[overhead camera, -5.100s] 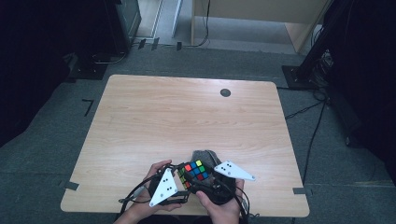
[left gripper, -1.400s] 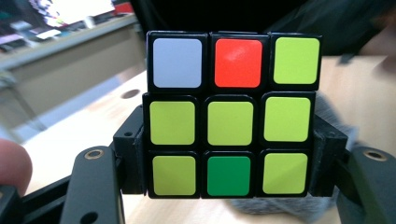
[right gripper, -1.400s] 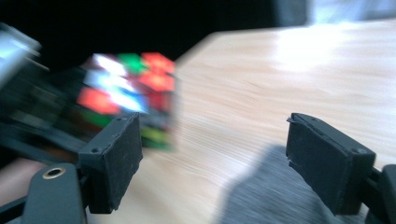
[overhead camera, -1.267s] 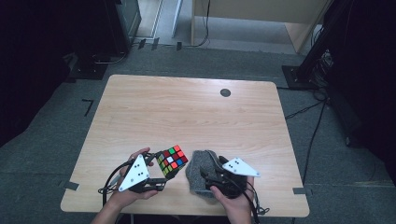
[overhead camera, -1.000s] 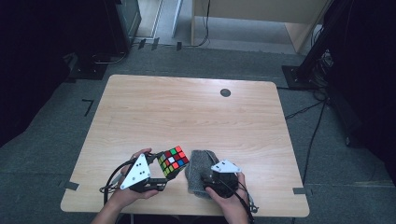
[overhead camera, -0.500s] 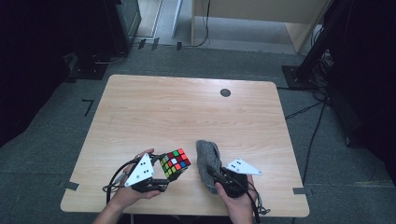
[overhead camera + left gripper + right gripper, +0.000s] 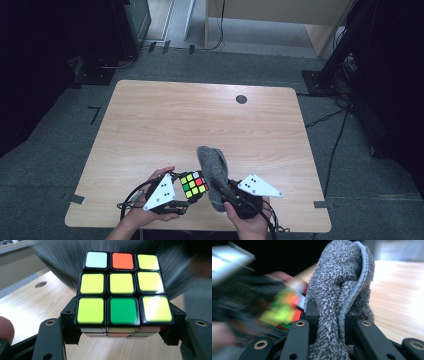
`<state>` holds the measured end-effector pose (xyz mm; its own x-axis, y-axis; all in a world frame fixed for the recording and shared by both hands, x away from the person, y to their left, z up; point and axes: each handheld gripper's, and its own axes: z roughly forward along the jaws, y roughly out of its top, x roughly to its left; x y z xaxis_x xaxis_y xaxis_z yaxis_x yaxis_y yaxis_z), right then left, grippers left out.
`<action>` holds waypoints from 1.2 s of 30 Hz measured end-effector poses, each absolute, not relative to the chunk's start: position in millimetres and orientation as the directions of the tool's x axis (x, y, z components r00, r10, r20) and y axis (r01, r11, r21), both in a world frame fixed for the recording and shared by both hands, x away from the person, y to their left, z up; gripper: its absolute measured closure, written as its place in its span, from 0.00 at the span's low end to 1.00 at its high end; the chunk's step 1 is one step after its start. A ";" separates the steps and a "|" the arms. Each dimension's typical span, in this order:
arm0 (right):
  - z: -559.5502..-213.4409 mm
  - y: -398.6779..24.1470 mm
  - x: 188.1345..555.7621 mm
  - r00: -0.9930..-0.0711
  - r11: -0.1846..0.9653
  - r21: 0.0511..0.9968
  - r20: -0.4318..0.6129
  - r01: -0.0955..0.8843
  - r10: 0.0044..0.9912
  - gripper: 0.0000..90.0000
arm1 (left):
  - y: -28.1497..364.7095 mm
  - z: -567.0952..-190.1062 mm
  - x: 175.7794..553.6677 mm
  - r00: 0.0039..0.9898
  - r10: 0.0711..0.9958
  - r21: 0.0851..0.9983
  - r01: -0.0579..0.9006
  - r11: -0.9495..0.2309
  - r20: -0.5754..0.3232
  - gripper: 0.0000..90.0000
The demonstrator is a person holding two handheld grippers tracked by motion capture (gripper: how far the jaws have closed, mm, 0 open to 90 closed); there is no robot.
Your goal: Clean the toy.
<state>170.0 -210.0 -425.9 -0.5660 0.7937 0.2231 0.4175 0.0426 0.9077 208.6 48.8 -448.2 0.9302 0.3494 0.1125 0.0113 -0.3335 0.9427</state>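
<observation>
A scrambled colour cube (image 7: 193,184) is clamped between the jaws of my left gripper (image 7: 186,196) near the table's front edge. In the left gripper view the cube (image 7: 121,297) shows a mostly yellow face, with the gripper (image 7: 121,322) shut on its sides. My right gripper (image 7: 226,194) has just been closing its jaws, and they now pinch a grey fluffy cloth (image 7: 212,167). The cloth (image 7: 337,290) stands up between the right gripper's (image 7: 331,315) jaws, just right of the blurred cube (image 7: 282,310).
The wooden table (image 7: 200,115) has a round dark cable hole (image 7: 241,99) at the back right. Grey carpet, dark stands and cables surround it. A person's hands hold both grippers at the front edge.
My right gripper closed on the grey cloth and lifted it off the table, so it now stands upright beside the cube. The left gripper and cube stayed put.
</observation>
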 end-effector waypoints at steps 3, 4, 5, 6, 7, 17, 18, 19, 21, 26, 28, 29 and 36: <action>-434.7 -218.1 174.0 -0.534 -0.009 0.889 0.282 0.457 0.797 0.82 | 51.8 -444.4 211.0 0.928 0.360 0.949 0.021 -0.314 0.099 0.37; -431.8 -218.4 172.3 -0.542 -0.028 0.894 0.297 0.448 0.786 0.82 | 51.4 -445.4 210.8 0.925 0.363 0.946 0.016 -0.324 0.109 0.37; -428.1 -217.4 170.3 -0.557 -0.031 0.902 0.293 0.431 0.777 0.82 | 50.2 -447.7 210.6 0.923 0.363 0.937 0.012 -0.348 0.124 0.37; -420.4 -214.5 165.9 -0.593 -0.037 0.917 0.287 0.397 0.752 0.81 | 48.9 -449.6 210.2 0.923 0.361 0.931 0.010 -0.364 0.131 0.37; -414.2 -211.6 162.1 -0.624 -0.042 0.928 0.282 0.371 0.729 0.81 | 47.8 -450.6 209.8 0.923 0.360 0.928 0.009 -0.372 0.135 0.37; -426.3 -216.0 169.8 -0.559 -0.003 0.898 0.277 0.441 0.782 0.81 | 53.0 -441.9 210.9 0.923 0.372 0.951 0.020 -0.309 0.102 0.37; -424.5 -217.4 168.8 -0.561 -0.028 0.897 0.300 0.442 0.772 0.81 | 52.5 -443.3 211.1 0.920 0.375 0.944 0.015 -0.330 0.117 0.37; -420.0 -217.2 166.4 -0.574 -0.038 0.906 0.298 0.421 0.763 0.81 | 51.3 -445.9 211.3 0.921 0.371 0.938 0.014 -0.346 0.123 0.37; -408.3 -213.7 159.3 -0.625 -0.048 0.931 0.280 0.361 0.729 0.81 | 48.4 -449.1 211.1 0.925 0.361 0.934 0.015 -0.356 0.122 0.37; -405.7 -206.4 157.4 -0.659 -0.037 0.930 0.286 0.365 0.695 0.80 | 43.3 -448.8 206.3 0.932 0.338 0.935 -0.005 -0.354 0.133 0.37; -417.7 -214.7 168.0 -0.602 -0.057 0.897 0.339 0.438 0.723 0.80 | 45.5 -448.2 206.8 0.933 0.337 0.942 -0.003 -0.336 0.124 0.37; -422.3 -217.3 171.9 -0.575 -0.049 0.882 0.347 0.469 0.741 0.80 | 47.4 -447.3 207.8 0.932 0.344 0.949 0.001 -0.314 0.113 0.38; -408.3 -217.6 162.2 -0.630 -0.101 0.907 0.361 0.409 0.688 0.79 | 47.8 -451.4 210.6 0.907 0.385 0.925 -0.012 -0.379 0.169 0.38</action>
<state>162.2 -217.6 -408.3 -0.6299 0.6879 0.3606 0.4090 -0.1009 0.9070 210.6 47.8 -451.4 0.9074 0.3847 0.1691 -0.0119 -0.3789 0.9254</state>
